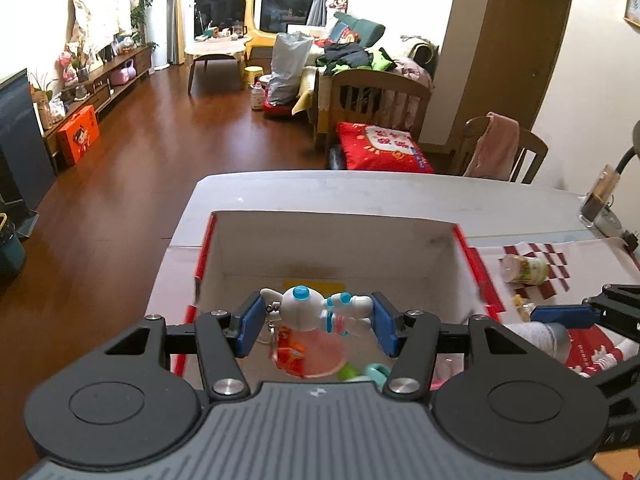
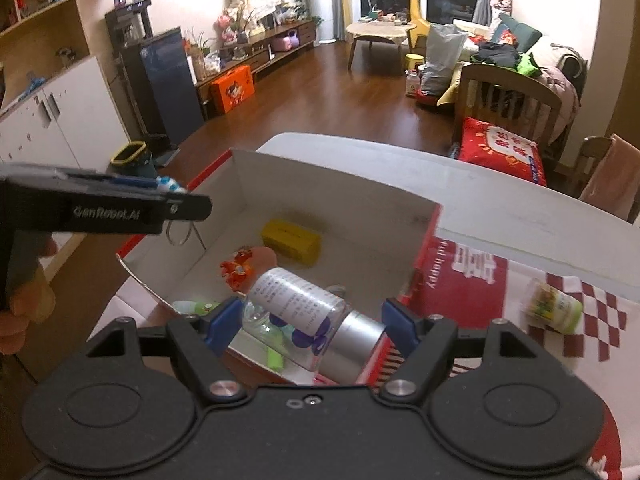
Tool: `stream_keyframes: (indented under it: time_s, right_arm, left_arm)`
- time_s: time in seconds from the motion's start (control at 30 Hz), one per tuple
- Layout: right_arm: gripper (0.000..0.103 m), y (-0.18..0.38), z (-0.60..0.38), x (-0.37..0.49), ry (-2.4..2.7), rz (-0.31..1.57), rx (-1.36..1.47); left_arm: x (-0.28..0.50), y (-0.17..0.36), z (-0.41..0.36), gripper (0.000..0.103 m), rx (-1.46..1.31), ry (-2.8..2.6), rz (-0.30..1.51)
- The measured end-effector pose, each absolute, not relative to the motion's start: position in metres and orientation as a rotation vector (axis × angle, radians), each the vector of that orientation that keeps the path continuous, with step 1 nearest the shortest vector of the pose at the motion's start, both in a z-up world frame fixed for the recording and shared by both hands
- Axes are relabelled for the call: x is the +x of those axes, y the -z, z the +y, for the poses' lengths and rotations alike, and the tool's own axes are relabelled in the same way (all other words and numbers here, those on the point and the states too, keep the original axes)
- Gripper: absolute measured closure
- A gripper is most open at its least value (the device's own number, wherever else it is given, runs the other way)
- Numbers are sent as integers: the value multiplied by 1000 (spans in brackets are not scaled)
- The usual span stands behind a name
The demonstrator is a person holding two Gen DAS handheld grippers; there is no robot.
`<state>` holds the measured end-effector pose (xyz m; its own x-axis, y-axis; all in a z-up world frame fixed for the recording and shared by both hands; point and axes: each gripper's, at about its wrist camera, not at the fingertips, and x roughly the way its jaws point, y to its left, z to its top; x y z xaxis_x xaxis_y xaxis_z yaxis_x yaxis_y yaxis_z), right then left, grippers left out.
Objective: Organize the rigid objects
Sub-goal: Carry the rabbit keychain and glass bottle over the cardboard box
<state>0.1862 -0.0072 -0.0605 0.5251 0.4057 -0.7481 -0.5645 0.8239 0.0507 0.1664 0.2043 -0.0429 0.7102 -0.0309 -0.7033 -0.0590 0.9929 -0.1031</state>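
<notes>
My left gripper (image 1: pixel 316 320) is shut on a white and blue astronaut keychain figure (image 1: pixel 316 310) and holds it above the open white cardboard box (image 1: pixel 332 244). Its key ring hangs below. My right gripper (image 2: pixel 312 320) is shut on a clear bottle with a silver cap (image 2: pixel 308 320), held over the box's near right edge (image 2: pixel 434 216). Inside the box lie a yellow block (image 2: pixel 292 242), an orange figure (image 2: pixel 238 266) and a green item (image 2: pixel 196 306). The left gripper also shows in the right wrist view (image 2: pixel 176 196), above the box's left wall.
A small jar with a green label (image 2: pixel 554 306) lies on the red and white checked paper right of the box; it also shows in the left wrist view (image 1: pixel 524 268). A desk lamp base (image 1: pixel 600 208) stands at the table's far right. Chairs stand behind the table.
</notes>
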Motion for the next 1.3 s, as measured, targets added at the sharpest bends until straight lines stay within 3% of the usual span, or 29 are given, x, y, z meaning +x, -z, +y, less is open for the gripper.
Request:
stream_keyframes:
  time_s: [0.73, 1.3]
  right_arm:
    - [27, 127, 64, 236, -546, 963, -326]
    - [27, 140, 72, 248, -531, 1018, -346]
  left_arm:
    - [245, 114, 213, 47, -41, 26, 938]
    - [266, 141, 216, 47, -86, 1, 1090]
